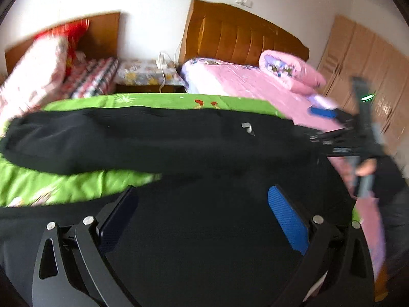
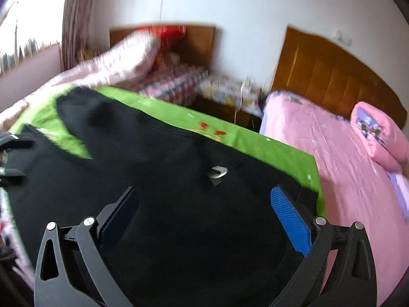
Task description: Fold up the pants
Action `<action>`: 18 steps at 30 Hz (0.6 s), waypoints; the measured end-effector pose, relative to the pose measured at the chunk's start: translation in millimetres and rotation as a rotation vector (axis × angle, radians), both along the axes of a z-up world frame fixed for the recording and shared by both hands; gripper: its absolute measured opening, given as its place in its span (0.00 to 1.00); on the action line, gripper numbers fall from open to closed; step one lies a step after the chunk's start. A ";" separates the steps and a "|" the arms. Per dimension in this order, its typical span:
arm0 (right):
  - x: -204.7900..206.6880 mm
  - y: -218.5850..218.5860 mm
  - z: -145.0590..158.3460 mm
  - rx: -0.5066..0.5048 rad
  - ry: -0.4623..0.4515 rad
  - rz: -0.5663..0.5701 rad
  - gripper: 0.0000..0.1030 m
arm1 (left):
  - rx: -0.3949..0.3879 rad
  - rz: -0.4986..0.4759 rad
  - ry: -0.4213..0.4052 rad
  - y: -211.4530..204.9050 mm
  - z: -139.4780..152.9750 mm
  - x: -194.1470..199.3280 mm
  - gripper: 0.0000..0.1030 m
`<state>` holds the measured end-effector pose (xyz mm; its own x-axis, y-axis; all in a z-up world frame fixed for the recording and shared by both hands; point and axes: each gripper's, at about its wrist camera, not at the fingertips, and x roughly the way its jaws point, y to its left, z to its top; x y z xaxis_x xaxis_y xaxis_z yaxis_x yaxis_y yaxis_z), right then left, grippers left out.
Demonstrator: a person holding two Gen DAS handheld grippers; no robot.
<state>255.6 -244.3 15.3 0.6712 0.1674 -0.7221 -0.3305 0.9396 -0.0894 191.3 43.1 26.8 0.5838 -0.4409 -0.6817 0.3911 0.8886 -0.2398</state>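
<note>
Black pants [image 1: 153, 140] lie spread across a green sheet [image 1: 64, 184], with a small silver logo [image 1: 246, 126] near the waist. My left gripper [image 1: 202, 194] hovers open over the black cloth with nothing between its blue pads. In the right wrist view the same pants [image 2: 153, 166] fill the middle, one leg stretching towards the far left. My right gripper [image 2: 204, 194] is open above the waist end near the logo [image 2: 217, 172]. The right gripper [image 1: 313, 125] also shows at the pants' right edge, held by a hand [image 1: 365, 168]. Both views are motion-blurred.
A pink bed [image 2: 332, 153] with a pink pillow [image 2: 381, 133] lies to the right. A nightstand [image 1: 145, 73] stands between two wooden headboards. A folded flowered quilt [image 1: 33, 76] sits at the far left, and a wardrobe [image 1: 370, 58] lines the right wall.
</note>
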 end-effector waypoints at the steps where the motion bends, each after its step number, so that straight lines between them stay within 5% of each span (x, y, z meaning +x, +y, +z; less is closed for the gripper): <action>1: 23.0 -2.5 -7.4 0.026 0.043 0.030 0.96 | 0.007 0.014 0.033 0.9 -0.7 22.6 0.98; 4: 87.0 -5.6 -36.0 0.015 0.151 0.096 0.96 | 0.010 0.038 0.113 7.4 -3.6 65.6 0.98; 6: 119.9 -1.4 -57.0 -0.007 0.224 0.148 0.96 | -0.096 0.035 0.252 20.6 -7.0 94.1 0.98; 8: 138.9 3.2 -70.5 -0.030 0.269 0.192 0.96 | -0.198 0.026 0.326 30.3 -7.7 114.4 0.97; 14: 169.3 -7.4 -100.3 0.019 0.417 0.278 0.94 | -0.310 0.033 0.489 31.2 -22.7 182.8 0.97; 15: 167.9 -9.0 -98.3 0.028 0.413 0.288 0.90 | -0.325 0.036 0.513 28.7 -29.6 191.4 0.97; 17: 159.7 -7.7 -87.1 0.047 0.394 0.324 0.50 | -0.370 0.051 0.566 18.1 -42.1 217.6 0.97; 18: 149.6 -3.7 -79.7 0.019 0.357 0.323 0.40 | -0.380 0.058 0.577 14.9 -46.5 223.6 0.97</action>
